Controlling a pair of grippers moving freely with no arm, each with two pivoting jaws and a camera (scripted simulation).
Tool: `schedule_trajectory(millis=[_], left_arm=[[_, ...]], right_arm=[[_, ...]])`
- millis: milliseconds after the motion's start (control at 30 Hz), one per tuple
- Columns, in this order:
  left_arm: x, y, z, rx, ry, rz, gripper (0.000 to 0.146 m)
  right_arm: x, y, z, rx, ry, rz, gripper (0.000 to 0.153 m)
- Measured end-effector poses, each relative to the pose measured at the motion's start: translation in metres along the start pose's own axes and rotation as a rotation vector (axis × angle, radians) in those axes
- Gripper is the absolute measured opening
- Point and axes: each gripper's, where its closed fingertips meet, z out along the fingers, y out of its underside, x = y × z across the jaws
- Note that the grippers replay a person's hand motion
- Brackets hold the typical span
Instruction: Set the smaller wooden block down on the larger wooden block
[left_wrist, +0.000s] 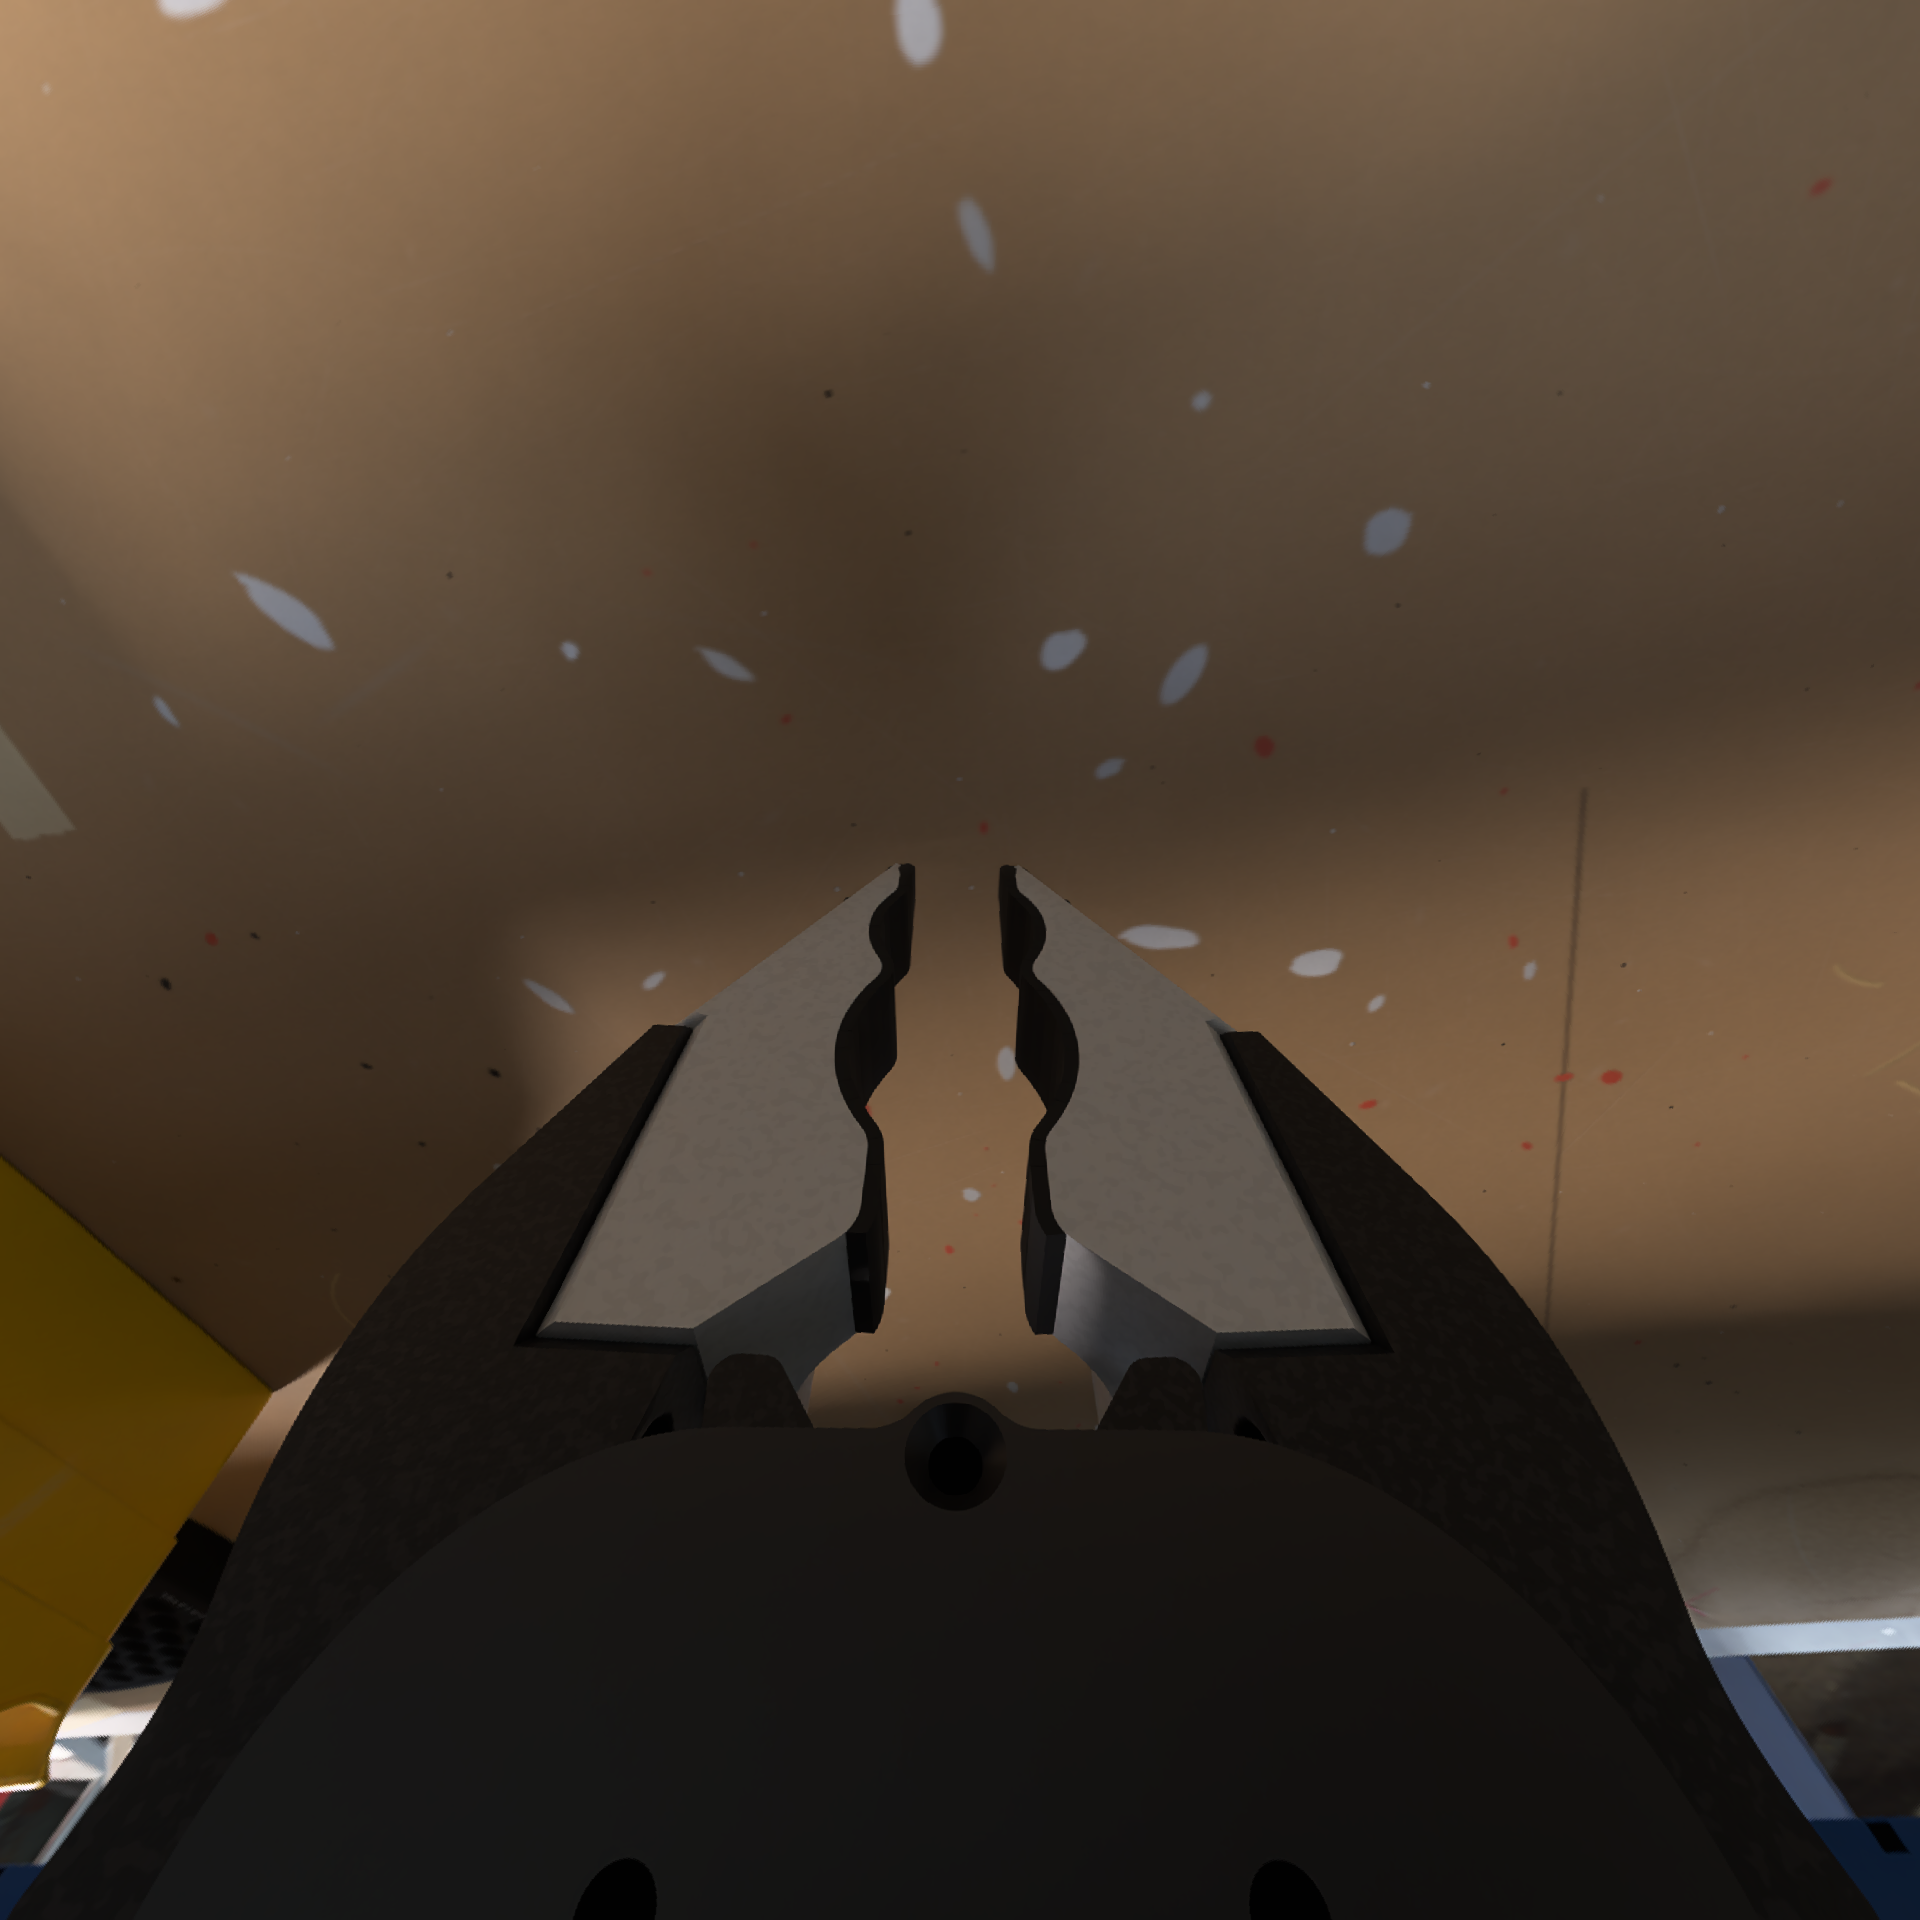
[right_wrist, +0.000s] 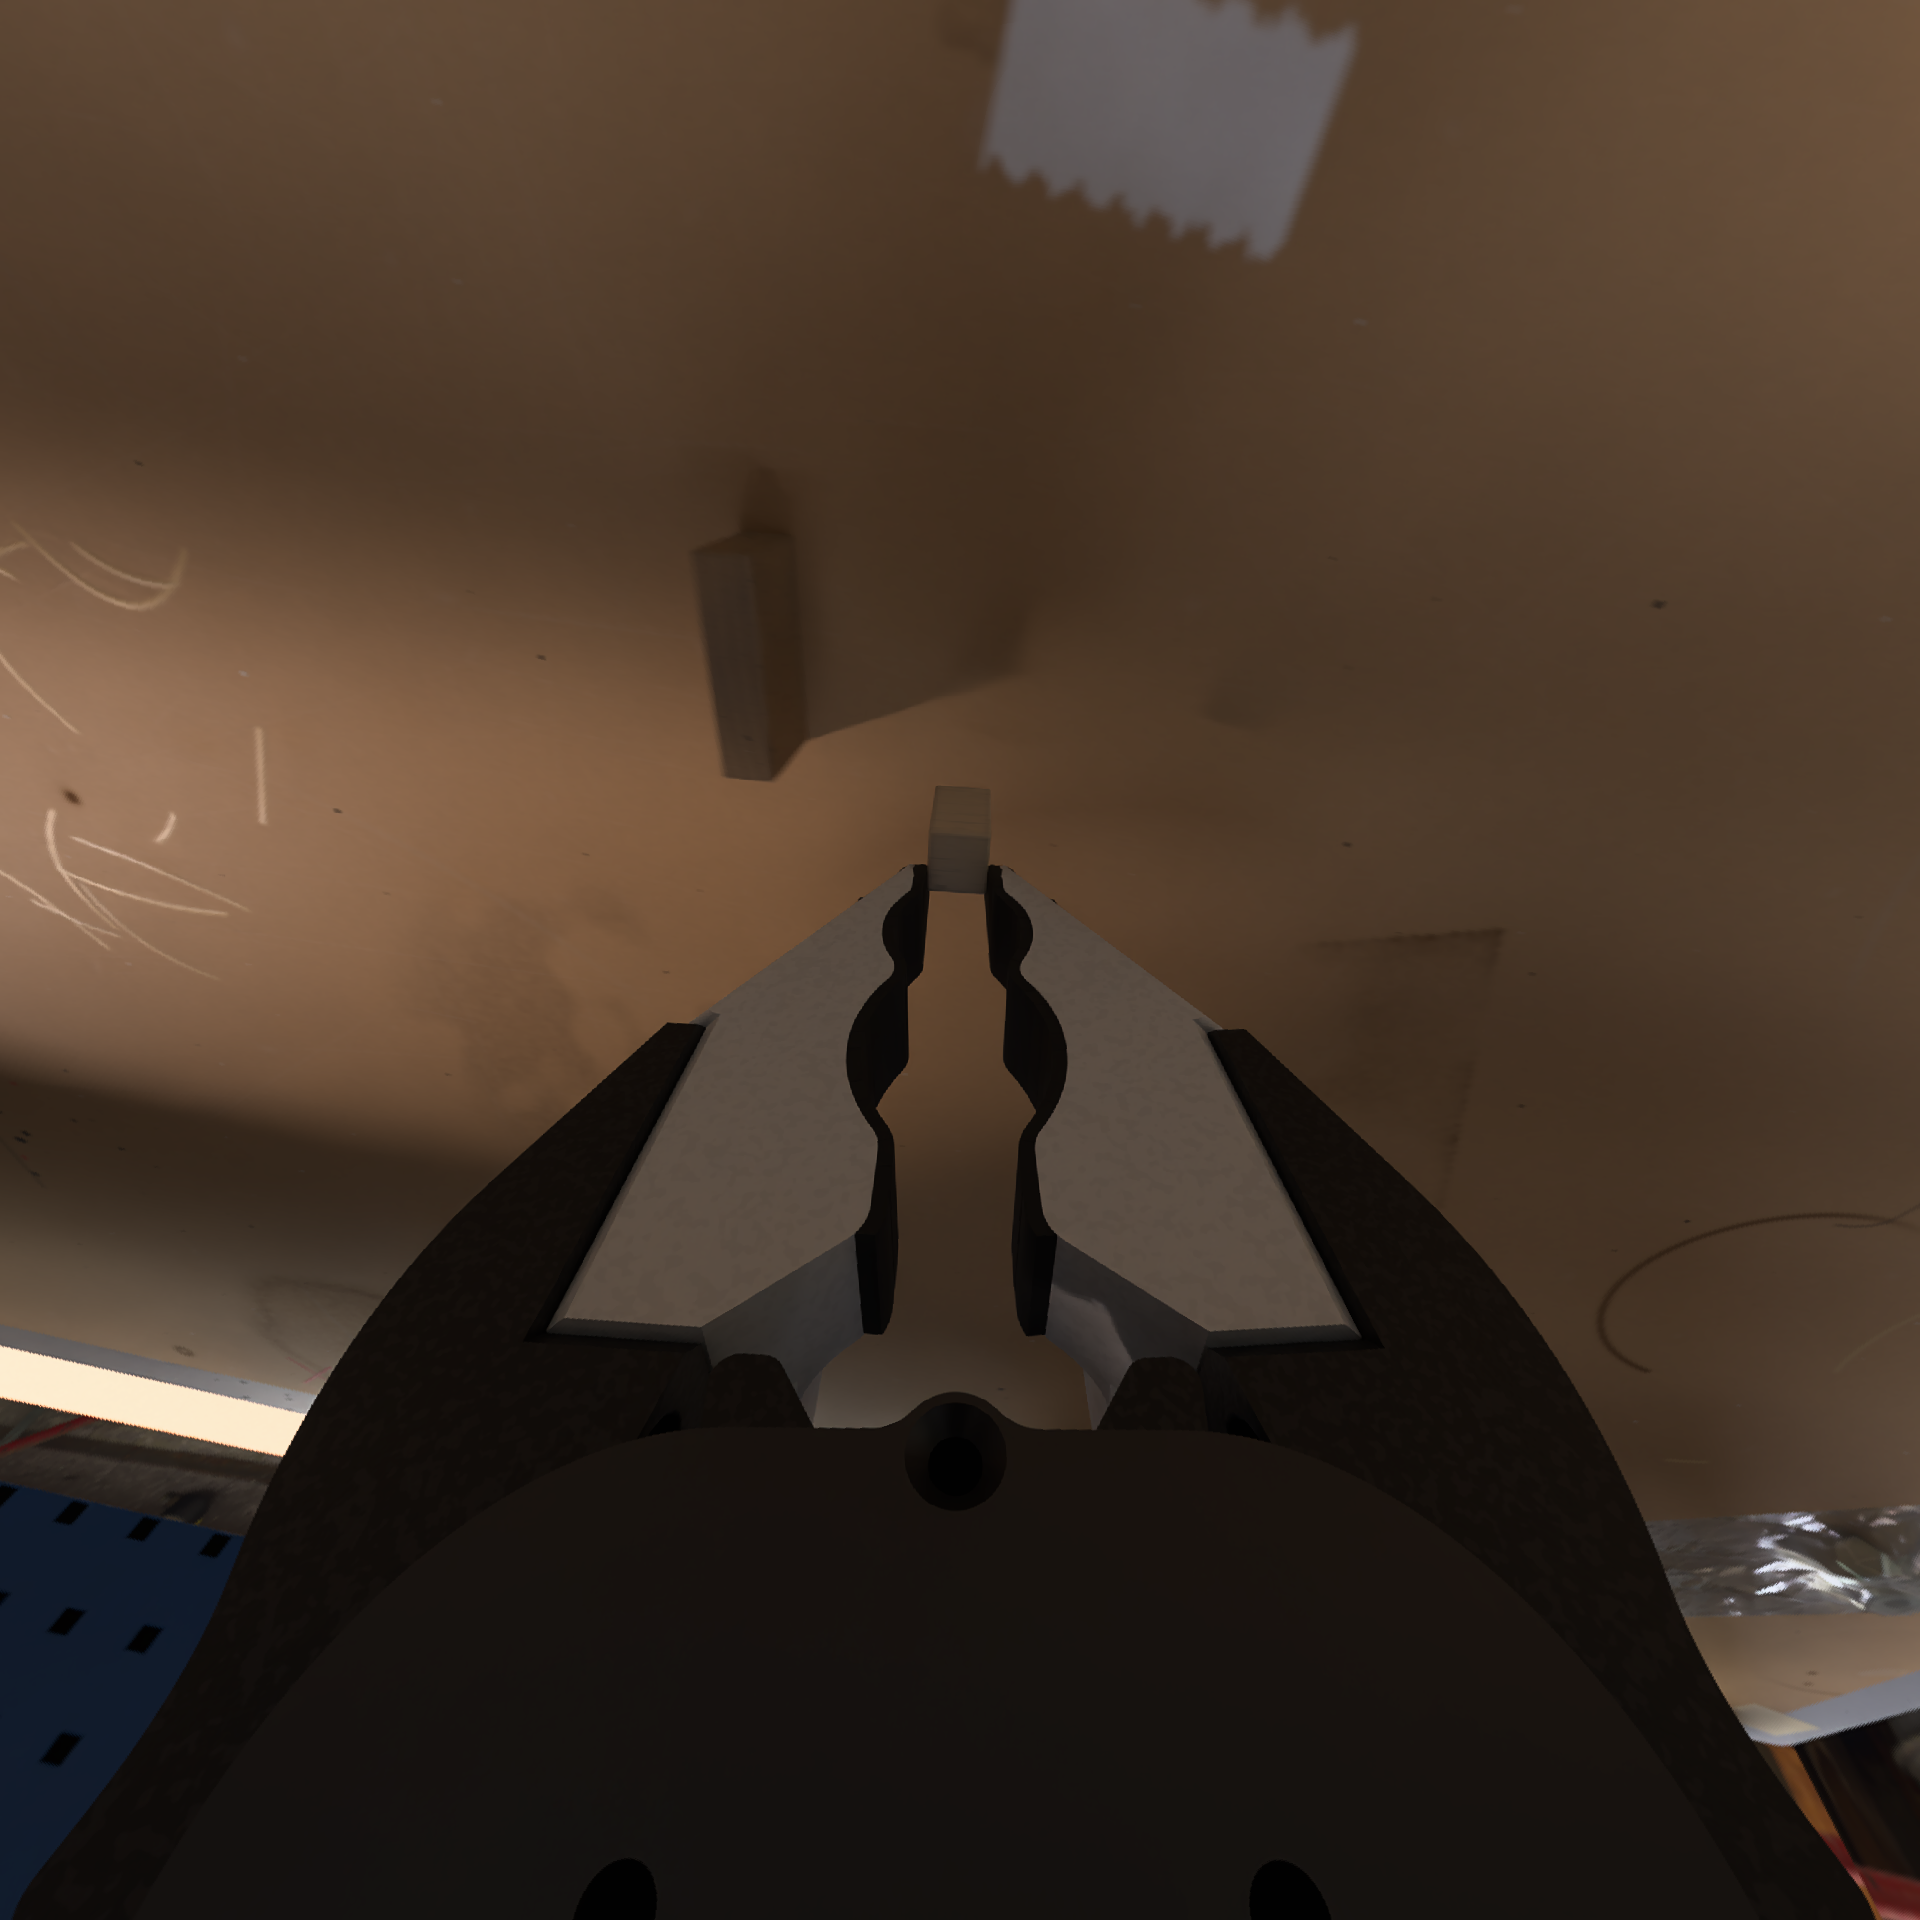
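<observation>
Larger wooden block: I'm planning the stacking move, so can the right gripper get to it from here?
Probably yes. The right gripper, shut on the small pale wooden cube, faces bare brown tabletop up to the larger wooden block; nothing stands between.

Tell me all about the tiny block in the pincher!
The small block is a pale, light-wood cube with flat faces and sharp edges. It sits pinched at the very tips of the right hand-held gripper, one finger on each side, and pokes out past them. It looks held above the brown table, not resting on it. The big block lies a little beyond it to the left, not touching.
</observation>
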Motion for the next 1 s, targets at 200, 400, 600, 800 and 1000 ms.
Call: schedule_trajectory(millis=[200, 400, 600, 800, 1000], left_arm=[[0.025, 0.001, 0.001, -0.018, -0.059, 0.056, 0.016], [0.042, 0.006, 0.002, -0.040, -0.129, 0.119, 0.025], [0.053, 0.003, 0.002, -0.028, -0.131, 0.196, 0.030], [0.055, 0.001, -0.015, 0.023, -0.052, 0.233, 0.050], [0.066, 0.000, -0.061, 0.220, 0.034, 0.296, 0.055]], right_arm=[[-0.028, -0.011, 0.003, -0.008, 0.020, 0.004, 0.011], [-0.041, -0.020, 0.006, 0.011, 0.051, 0.021, 0.010], [-0.045, -0.027, 0.006, 0.038, 0.077, 0.001, 0.012], [-0.041, -0.037, -0.010, 0.122, 0.111, -0.038, 0.015], [-0.044, -0.041, -0.072, 0.386, 0.207, -0.075, 0.020]])
